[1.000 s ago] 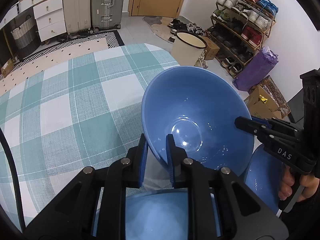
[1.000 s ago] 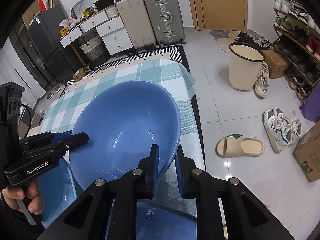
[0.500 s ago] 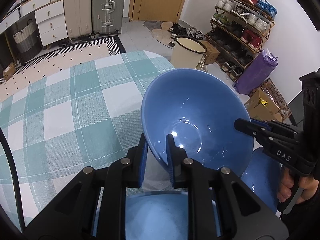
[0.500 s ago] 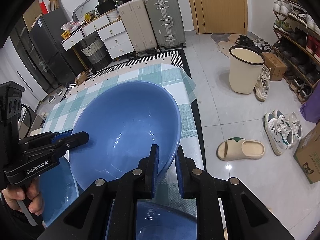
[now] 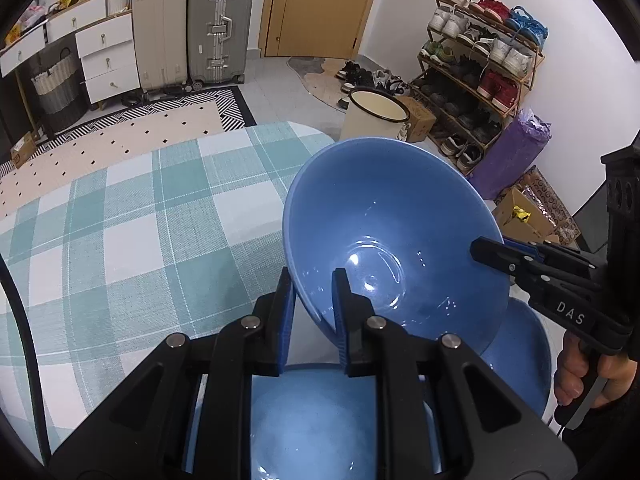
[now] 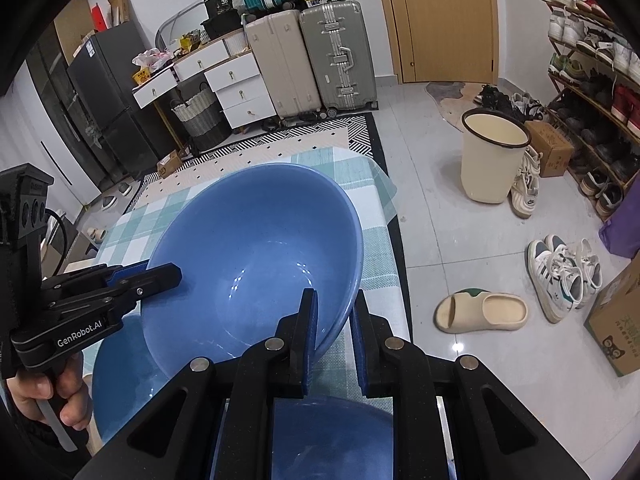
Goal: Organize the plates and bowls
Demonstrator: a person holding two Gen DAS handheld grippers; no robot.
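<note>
Both grippers hold one large blue bowl (image 5: 392, 240) by opposite sides of its rim, above the table. My left gripper (image 5: 314, 296) is shut on the near rim in the left wrist view. My right gripper (image 5: 494, 246) clamps the far right rim there. The right wrist view shows the same bowl (image 6: 256, 248), with my right gripper (image 6: 334, 312) shut on its near rim and my left gripper (image 6: 160, 274) on its left rim. Two more blue dishes lie below: one under my left gripper (image 5: 316, 420) and one under my right (image 5: 516, 360).
The table carries a teal and white check cloth (image 5: 120, 240), and its right edge drops to a tiled floor. A cream bin (image 6: 492, 156), a slipper (image 6: 480, 312), sneakers (image 6: 560, 276) and a shoe rack (image 5: 480, 80) stand to the right. Suitcases (image 5: 192, 24) and drawers line the far wall.
Both grippers have risen together with the bowl still clamped between them. The table and the dishes below look lower and farther away, and more of the room shows.
</note>
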